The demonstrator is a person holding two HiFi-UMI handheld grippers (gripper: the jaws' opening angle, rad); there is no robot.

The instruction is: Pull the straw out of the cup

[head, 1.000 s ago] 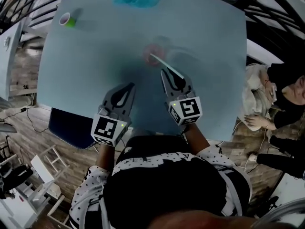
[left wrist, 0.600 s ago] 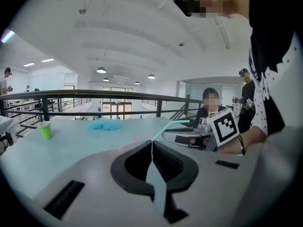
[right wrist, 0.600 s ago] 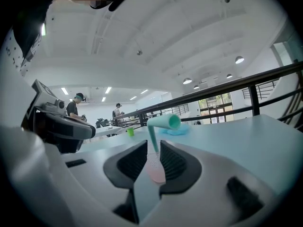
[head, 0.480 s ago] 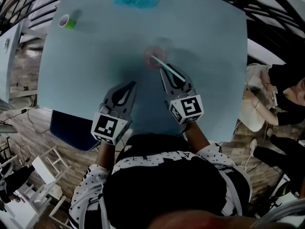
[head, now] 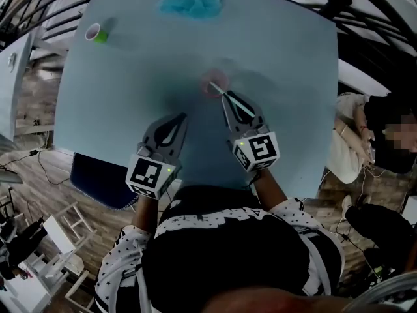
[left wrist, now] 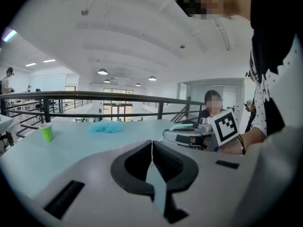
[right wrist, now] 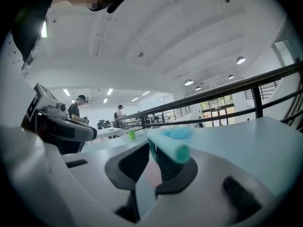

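Observation:
A pale pink translucent cup (head: 214, 81) stands upright near the middle of the light blue table (head: 117, 96). A teal straw (head: 236, 100) slants out of it toward me. My right gripper (head: 227, 98) sits just in front of the cup, shut on the straw. In the right gripper view the straw's cut end (right wrist: 182, 151) sticks out to the right of the shut right gripper (right wrist: 151, 148). My left gripper (head: 180, 116) hovers to the cup's lower left, shut and holding nothing. The left gripper (left wrist: 152, 144) points across the table in its own view.
A green cup (head: 96, 32) stands at the far left corner of the table, and a blue cloth (head: 191, 2) lies at the far edge. A railing (left wrist: 94, 97) runs beyond the table. A person (head: 384, 135) sits off its right side.
The right gripper stays shut on the straw and sits slightly closer to the cup. The left gripper has not moved. The person at the right has shifted.

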